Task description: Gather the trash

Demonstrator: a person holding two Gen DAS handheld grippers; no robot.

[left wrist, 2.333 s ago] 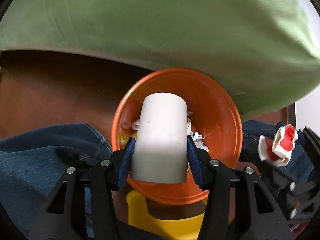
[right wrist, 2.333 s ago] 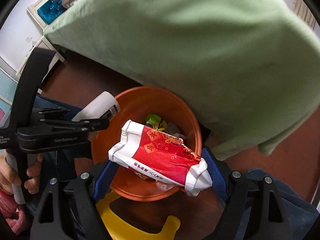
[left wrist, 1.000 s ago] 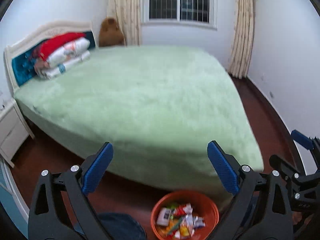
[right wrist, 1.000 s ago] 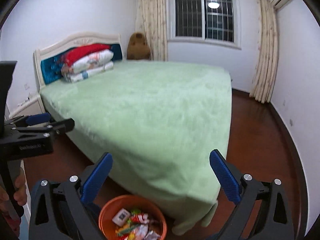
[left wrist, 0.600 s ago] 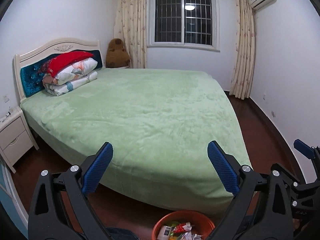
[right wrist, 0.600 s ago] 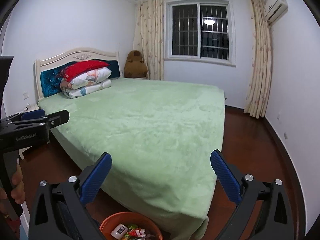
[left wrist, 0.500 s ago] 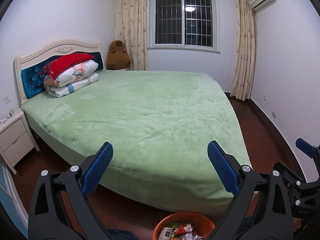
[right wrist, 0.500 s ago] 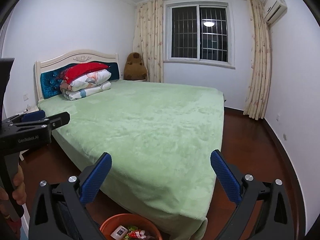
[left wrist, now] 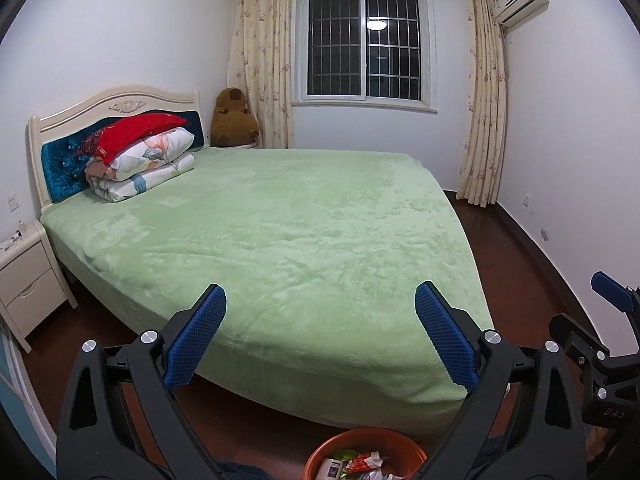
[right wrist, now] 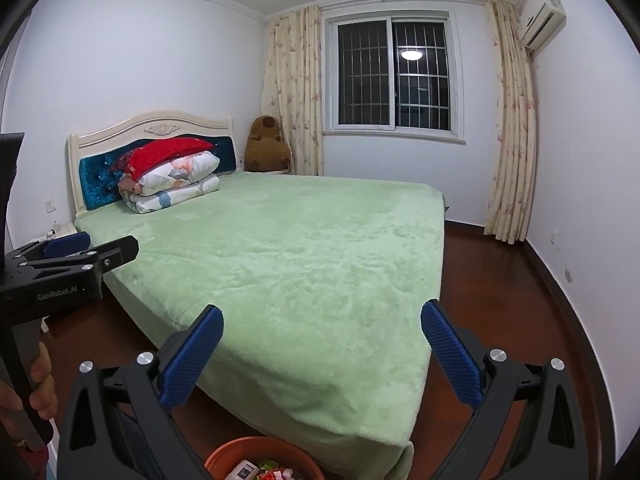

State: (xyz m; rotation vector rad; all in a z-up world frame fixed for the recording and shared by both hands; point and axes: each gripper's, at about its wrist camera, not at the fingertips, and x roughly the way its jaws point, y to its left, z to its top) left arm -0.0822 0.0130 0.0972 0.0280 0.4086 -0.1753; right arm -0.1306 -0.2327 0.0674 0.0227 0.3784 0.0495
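An orange bin point(left wrist: 320, 454) with wrappers point(left wrist: 362, 462) inside stands on the floor at the foot of the bed, at the bottom edge of both views point(right wrist: 224, 458). My left gripper point(left wrist: 320, 300) is open and empty, held high above the bin. My right gripper point(right wrist: 322, 318) is likewise open with nothing between its blue pads. The right gripper's body point(left wrist: 592, 356) shows at the right edge of the left wrist view. In the right wrist view the left gripper's body point(right wrist: 68, 272) shows at the left, with a hand on its handle.
A large bed with a green blanket point(left wrist: 280, 232) fills the room's middle; folded quilts point(left wrist: 136, 160) lie by the headboard. A white nightstand point(left wrist: 24, 284) stands left. Dark wood floor point(right wrist: 488, 280) runs along the right wall to curtains point(right wrist: 512, 120) and a window.
Both grippers let go of their trash, the white cup and the red-and-white package, over the bin, opened wide, then rose and tilted up from the bin toward the room.
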